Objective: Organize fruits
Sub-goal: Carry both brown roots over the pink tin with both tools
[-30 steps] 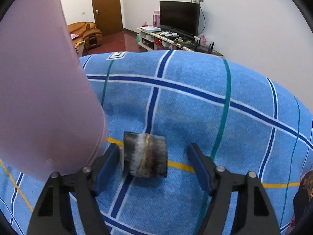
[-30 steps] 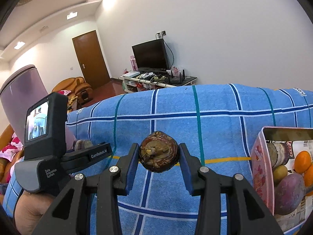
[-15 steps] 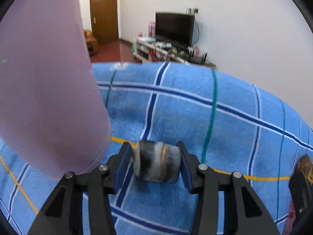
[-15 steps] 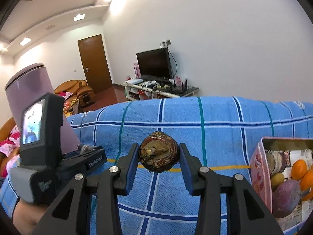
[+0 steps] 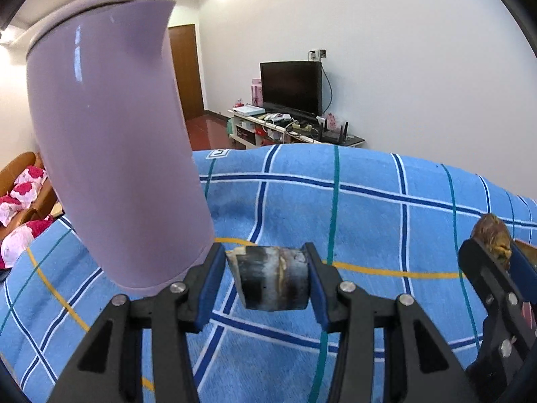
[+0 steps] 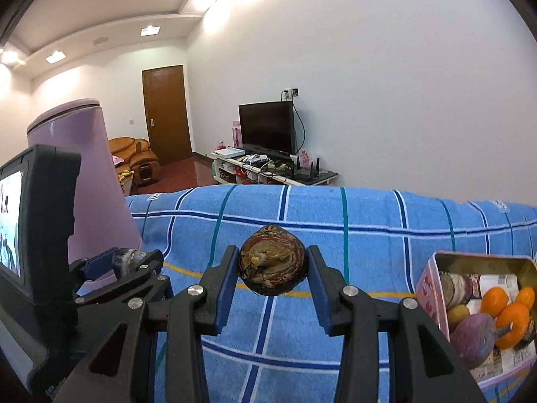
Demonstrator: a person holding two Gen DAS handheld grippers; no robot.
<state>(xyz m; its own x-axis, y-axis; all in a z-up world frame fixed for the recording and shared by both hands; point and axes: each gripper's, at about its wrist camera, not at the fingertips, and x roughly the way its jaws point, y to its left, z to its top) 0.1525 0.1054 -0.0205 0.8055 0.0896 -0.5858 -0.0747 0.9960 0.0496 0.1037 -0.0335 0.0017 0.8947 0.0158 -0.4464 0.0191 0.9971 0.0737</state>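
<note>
Each gripper is clamped on one piece so both can be carried to the pink tin (image 6: pixel 433 288): the left gripper (image 5: pixel 268 277) on a dark cylindrical chunk (image 5: pixel 272 278), the right gripper (image 6: pixel 272 268) on a brown mottled round fruit (image 6: pixel 272 263).

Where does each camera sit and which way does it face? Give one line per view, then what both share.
Left wrist: on the left hand-held gripper, looking along its fingers past a dark cylindrical piece to the purple jug.
Right wrist: on the right hand-held gripper, past a round brown fruit, pink tin at right.
Shared: blue checked cloth, television, each other's gripper.
</note>
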